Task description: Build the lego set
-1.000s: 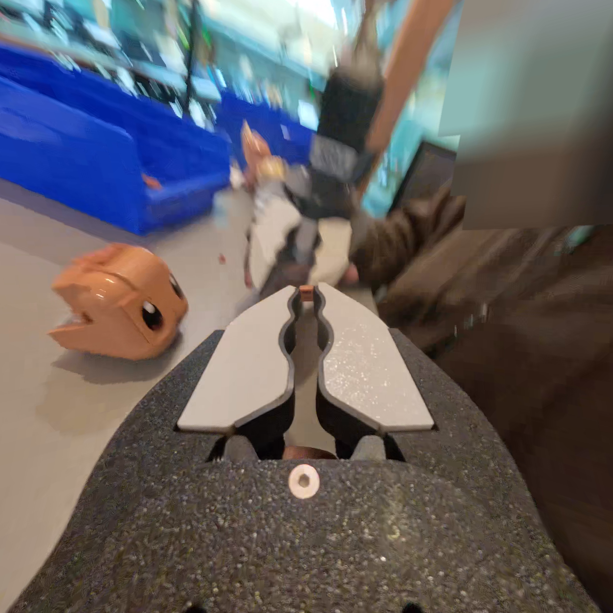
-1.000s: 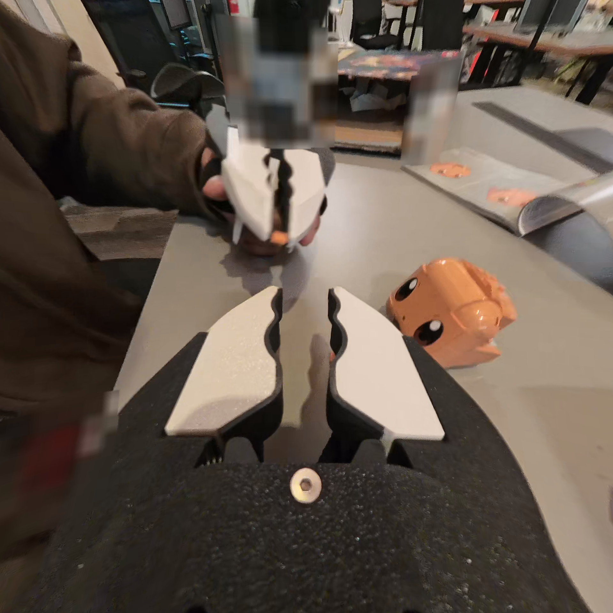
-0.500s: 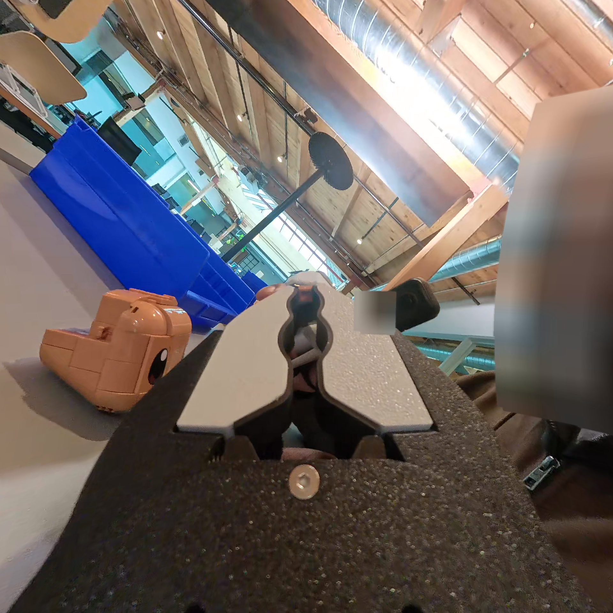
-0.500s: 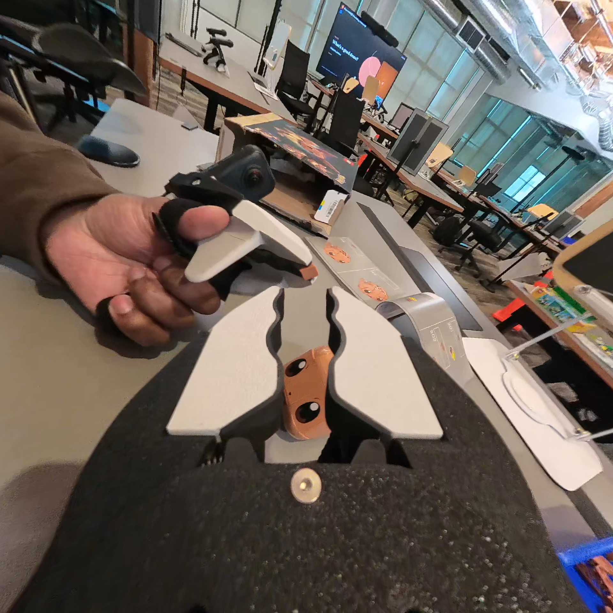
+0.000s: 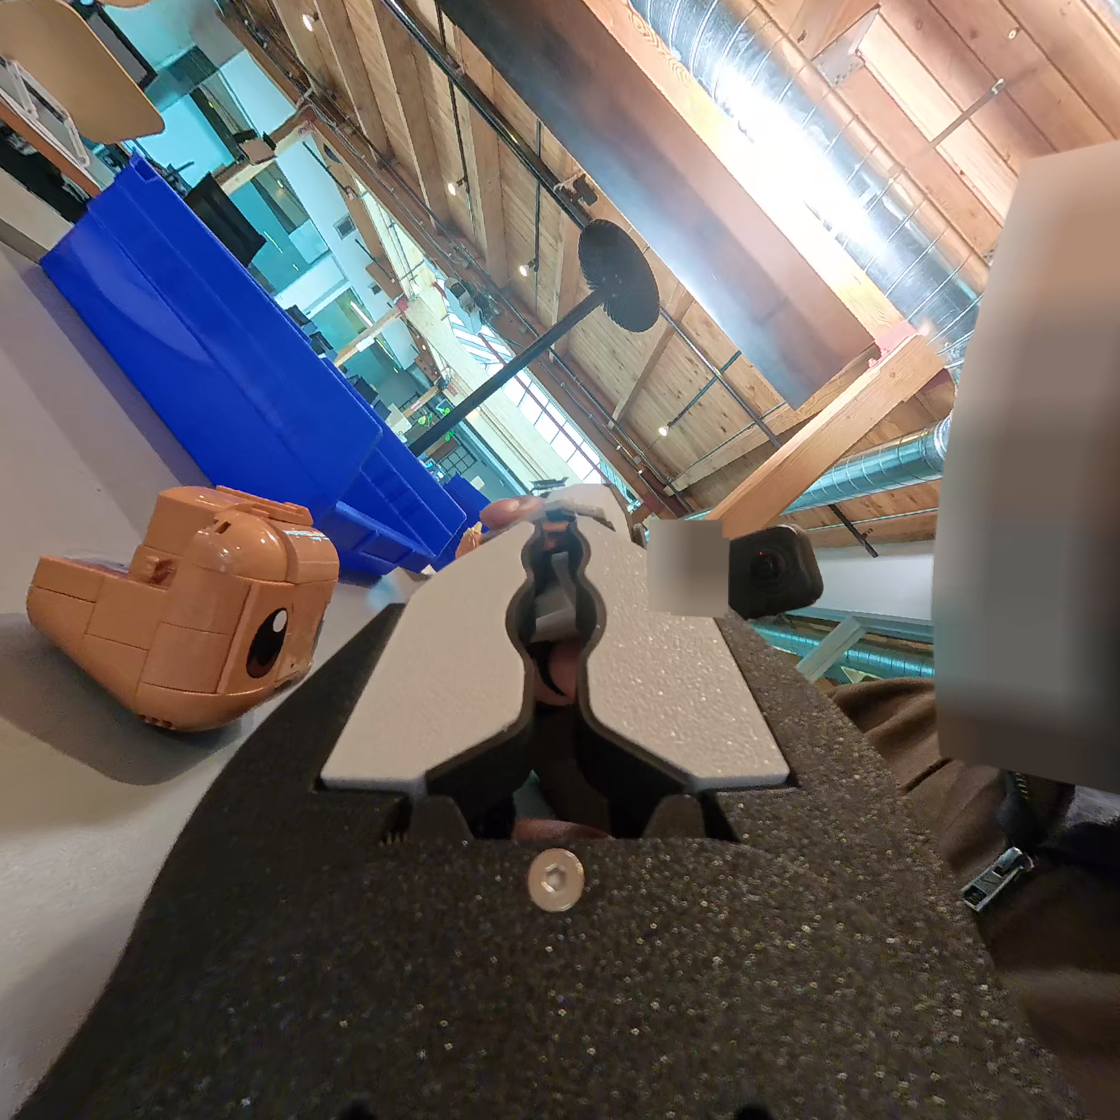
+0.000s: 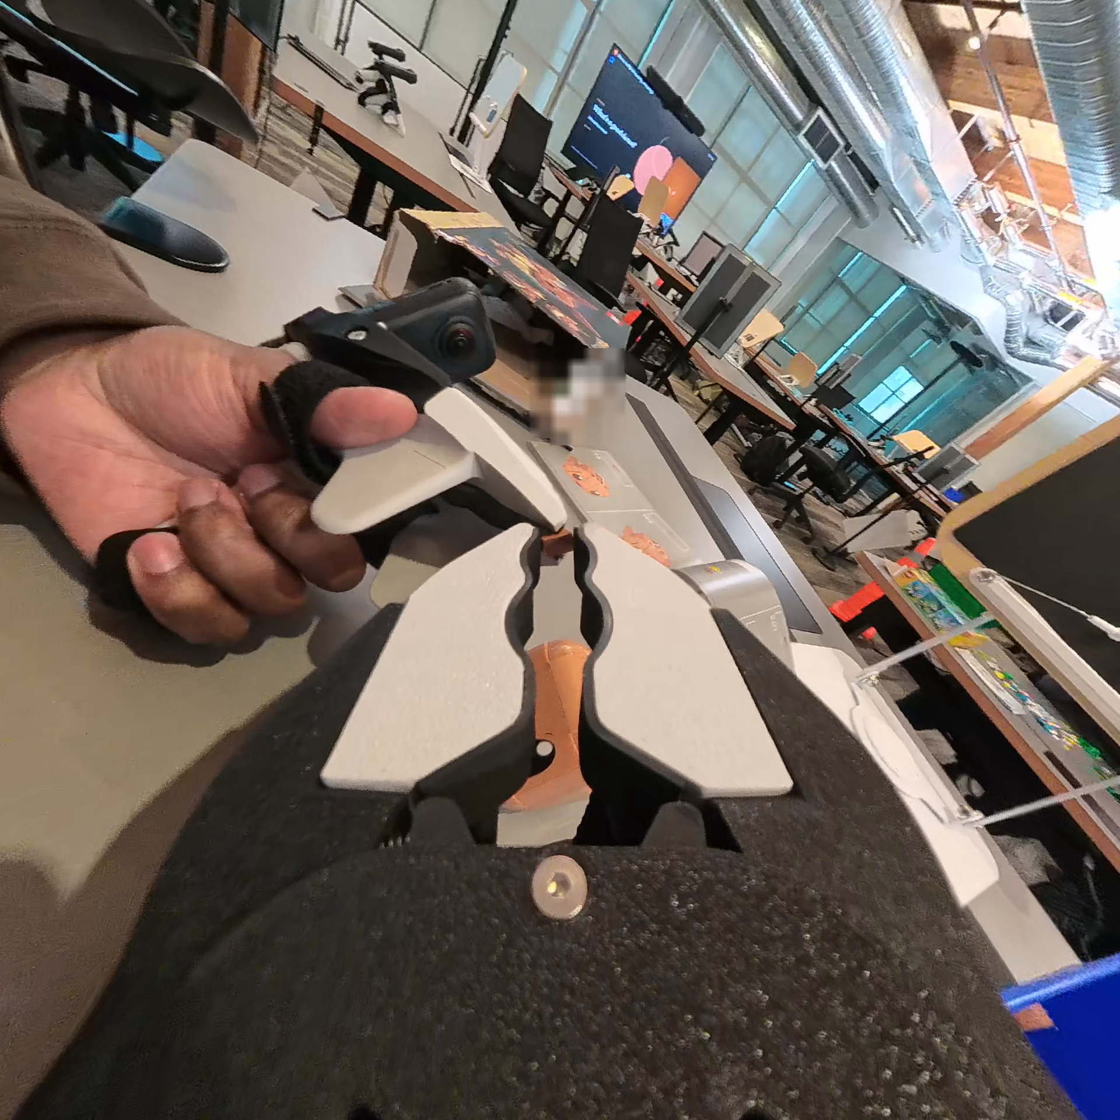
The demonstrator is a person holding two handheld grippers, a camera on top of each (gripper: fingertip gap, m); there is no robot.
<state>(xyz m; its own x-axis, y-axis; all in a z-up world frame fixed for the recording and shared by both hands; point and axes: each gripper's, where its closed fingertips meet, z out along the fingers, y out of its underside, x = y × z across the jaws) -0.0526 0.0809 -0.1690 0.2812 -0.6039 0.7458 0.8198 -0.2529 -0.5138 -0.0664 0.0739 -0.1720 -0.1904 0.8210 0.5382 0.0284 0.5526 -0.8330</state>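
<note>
My left gripper [image 5: 553, 528] is shut on a small orange lego piece [image 5: 551, 526] at its tips and is held above the grey table [image 5: 54, 848], pointing upward. My right gripper [image 6: 556, 539] meets it tip to tip, its jaws closed narrowly on the same orange piece [image 6: 554, 541]. In the right wrist view a hand holds the left gripper [image 6: 554, 522] from the left. The built orange lego head [image 5: 182, 606] lies on its side on the table. It also shows through the gap between my right gripper's jaws [image 6: 554, 691].
Blue bins [image 5: 212, 363] stand behind the head, and one bin corner [image 6: 1066, 1042] is at the lower right. An open instruction booklet [image 6: 606, 479] and a cardboard box [image 6: 485, 254] lie farther back. The person's brown sleeve [image 5: 909, 739] is to the right. Less than 4 cm separates the two grippers' tips. From the left gripper's tips to the built orange lego head [image 5: 182, 606] is close to 9 cm.
Both grippers rose from the table and tilted upward. In the last half second my right gripper's jaws narrowed from open and closed in on the left gripper's tip.
</note>
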